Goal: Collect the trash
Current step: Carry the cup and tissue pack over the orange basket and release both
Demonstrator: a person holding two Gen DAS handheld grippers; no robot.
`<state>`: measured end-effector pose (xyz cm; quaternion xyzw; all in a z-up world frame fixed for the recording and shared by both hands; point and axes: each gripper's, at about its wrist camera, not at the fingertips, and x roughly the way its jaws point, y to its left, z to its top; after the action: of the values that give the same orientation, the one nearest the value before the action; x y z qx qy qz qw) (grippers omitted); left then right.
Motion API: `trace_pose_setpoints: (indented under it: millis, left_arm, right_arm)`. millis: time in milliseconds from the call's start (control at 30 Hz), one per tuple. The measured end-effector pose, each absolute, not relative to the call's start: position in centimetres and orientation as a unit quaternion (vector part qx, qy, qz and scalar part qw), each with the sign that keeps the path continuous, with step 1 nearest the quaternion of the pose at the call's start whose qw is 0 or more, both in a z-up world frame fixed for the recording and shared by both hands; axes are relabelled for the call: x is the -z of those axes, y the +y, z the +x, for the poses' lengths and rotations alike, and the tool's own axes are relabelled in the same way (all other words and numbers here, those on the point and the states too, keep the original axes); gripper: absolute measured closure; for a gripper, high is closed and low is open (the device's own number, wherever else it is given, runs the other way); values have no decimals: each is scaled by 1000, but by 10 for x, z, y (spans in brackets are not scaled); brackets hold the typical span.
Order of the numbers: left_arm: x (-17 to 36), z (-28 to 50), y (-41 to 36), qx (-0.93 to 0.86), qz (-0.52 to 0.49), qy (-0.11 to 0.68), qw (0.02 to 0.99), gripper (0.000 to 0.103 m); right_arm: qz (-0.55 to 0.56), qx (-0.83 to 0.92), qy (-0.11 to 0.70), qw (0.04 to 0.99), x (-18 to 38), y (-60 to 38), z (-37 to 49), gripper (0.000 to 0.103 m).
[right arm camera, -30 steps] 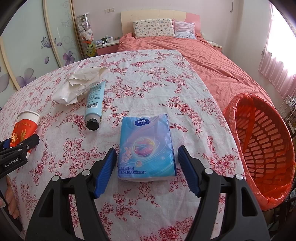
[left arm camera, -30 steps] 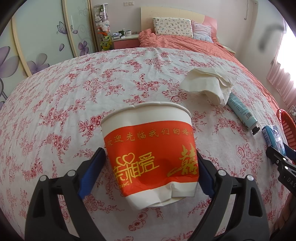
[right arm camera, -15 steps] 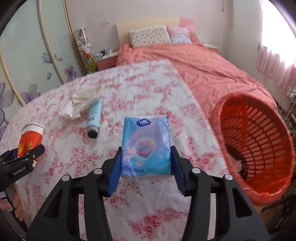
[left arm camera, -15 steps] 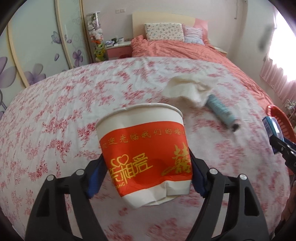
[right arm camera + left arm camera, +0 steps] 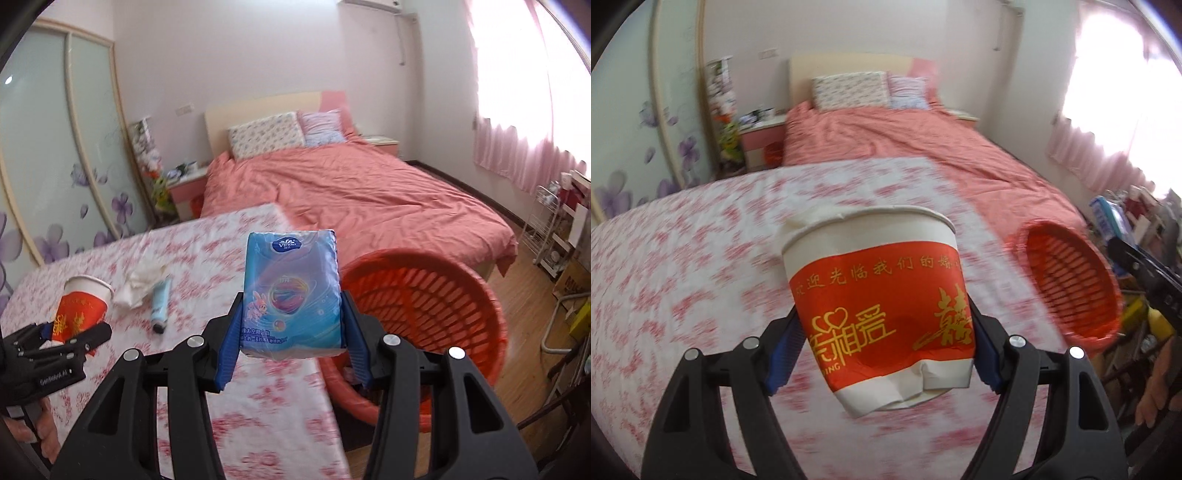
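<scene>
Just right of the right gripper (image 5: 291, 328), clamped on the tissue pack (image 5: 291, 291), sits the basket (image 5: 424, 295). Farther off, the left gripper (image 5: 886, 350) squeezes the cup (image 5: 879, 302).

In the middle of the right wrist view stands a wide bed with a salmon-pink cover (image 5: 354, 188), two patterned pillows (image 5: 266, 134) and a pale wooden headboard (image 5: 258, 107) against the plain pinkish-white wall (image 5: 229, 48). At the left of the frame is a frosted glass sliding wardrobe door with purple flowers (image 5: 55, 158), and beside the bed a small pink and white bedside cabinet (image 5: 186, 192). At the right, strong daylight comes through pink curtains (image 5: 524, 147), above a brown wooden floor (image 5: 517, 266) and a white wire rack (image 5: 546, 229); in the lower left lies a white cloth with red flower print (image 5: 221, 258).
</scene>
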<state>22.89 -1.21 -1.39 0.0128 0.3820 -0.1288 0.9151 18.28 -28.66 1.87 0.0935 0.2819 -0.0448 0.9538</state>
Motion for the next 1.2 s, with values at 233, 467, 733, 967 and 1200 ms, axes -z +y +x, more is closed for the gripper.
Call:
trace_pose_setpoints:
  millis: [233,467,733,967,1200]
  left_arm:
    - [1,232,-98,207,36,371,905,27]
    - [9,245,-188,275,65,369,885,27]
    - [39,271,-252,299,97,385,868,26]
    - [63,294,-234,272,86,411,866,14]
    - [66,296,-182,219,90,408,882,14]
  right_arm:
    - [128,83,274,950,-13,-340,181,53]
    - [179,103,271,940,1,-386,189,53]
    - [234,95,266,930,18,-422,201,49]
    - [242,104,282,922,35,-424,208,37]
    - [198,114,302,926,38,-406,210,36]
